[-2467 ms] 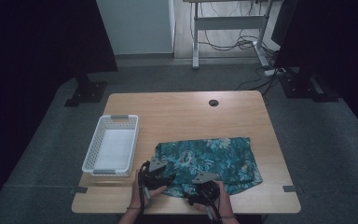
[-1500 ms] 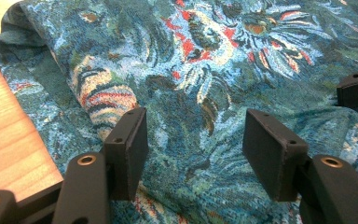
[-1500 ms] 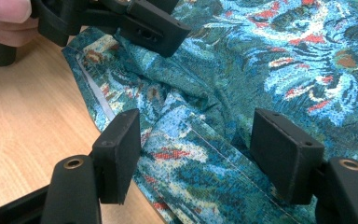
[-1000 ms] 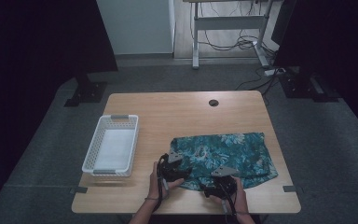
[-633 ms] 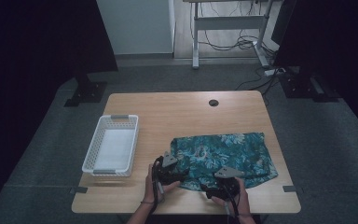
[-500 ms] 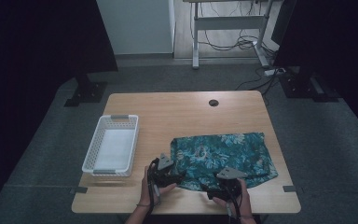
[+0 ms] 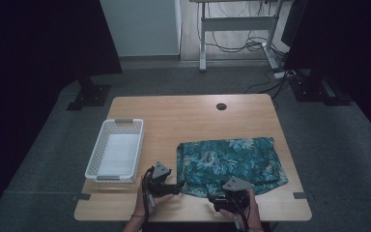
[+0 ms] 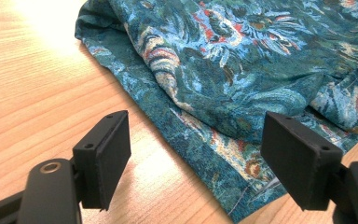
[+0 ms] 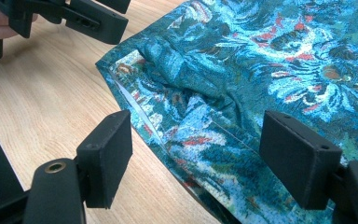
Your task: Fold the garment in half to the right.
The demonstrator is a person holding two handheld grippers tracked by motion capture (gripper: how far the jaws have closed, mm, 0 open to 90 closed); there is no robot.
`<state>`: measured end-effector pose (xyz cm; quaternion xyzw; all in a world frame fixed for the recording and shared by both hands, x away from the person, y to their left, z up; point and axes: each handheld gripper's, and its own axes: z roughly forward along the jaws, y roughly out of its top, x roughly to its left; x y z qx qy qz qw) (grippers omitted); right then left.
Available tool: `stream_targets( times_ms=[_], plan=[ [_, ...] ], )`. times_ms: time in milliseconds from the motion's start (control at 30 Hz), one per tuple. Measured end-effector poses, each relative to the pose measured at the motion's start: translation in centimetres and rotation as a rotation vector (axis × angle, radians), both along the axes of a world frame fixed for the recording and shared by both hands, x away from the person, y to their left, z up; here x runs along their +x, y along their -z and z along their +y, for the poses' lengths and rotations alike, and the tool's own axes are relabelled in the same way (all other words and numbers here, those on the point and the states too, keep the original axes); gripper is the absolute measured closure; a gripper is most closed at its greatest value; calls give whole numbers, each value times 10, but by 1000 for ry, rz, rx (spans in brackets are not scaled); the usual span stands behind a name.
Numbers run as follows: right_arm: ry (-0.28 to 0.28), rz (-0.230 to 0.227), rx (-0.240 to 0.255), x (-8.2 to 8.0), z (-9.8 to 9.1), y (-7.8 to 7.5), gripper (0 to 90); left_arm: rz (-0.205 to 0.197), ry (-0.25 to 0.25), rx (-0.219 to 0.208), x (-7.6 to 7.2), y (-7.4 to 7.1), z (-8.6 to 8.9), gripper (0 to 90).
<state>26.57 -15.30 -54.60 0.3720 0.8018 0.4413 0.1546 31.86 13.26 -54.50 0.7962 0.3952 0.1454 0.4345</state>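
Now that both sets of jaws have just been opening, left gripper (image 7: 178,186) and right gripper (image 7: 221,198) stand apart, releasing the floral cloth (image 7: 232,162), shifted rightward on the tabletop (image 7: 188,116); a regrasp seems next.

Teal flowered cloth (image 7: 232,162), folded flat, rumpled at near corner, on right half of wooden table (image 7: 193,116)

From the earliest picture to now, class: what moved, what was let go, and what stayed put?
The floral cloth was dragged rightward across the table. Both tongs have just been opening: the left tongs and right tongs stand open, pressing nothing, at the cloth's near edge. The white basket stayed put.
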Motion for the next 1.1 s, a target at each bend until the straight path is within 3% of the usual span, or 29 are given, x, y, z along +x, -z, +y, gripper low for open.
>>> stream_targets(
  times_ms=[267, 400, 533, 600, 800, 967, 1100],
  plan=[
    [0, -1, -5, 1, -1, 0, 237, 4, 19, 13, 0, 0, 0, 208],
    [6, 5, 5, 0, -3, 1, 236, 6, 4, 30, 1, 1, 1, 203],
    [-9, 4, -23, -4, -1, 4, 236, -2, -8, 40, 2, -1, 0, 203],
    [-15, -8, -39, -5, -1, 3, 235, 1, -21, 25, 4, -1, 0, 204],
    [-2, -3, -24, -6, -12, 3, 235, 30, -36, 27, 9, 7, -6, 209],
    [19, 5, 4, -5, -24, 1, 237, 17, -31, 30, 15, 6, -14, 208],
    [18, 14, 22, -6, -25, 0, 239, 19, -47, 3, 21, 5, -14, 208]
  ],
)
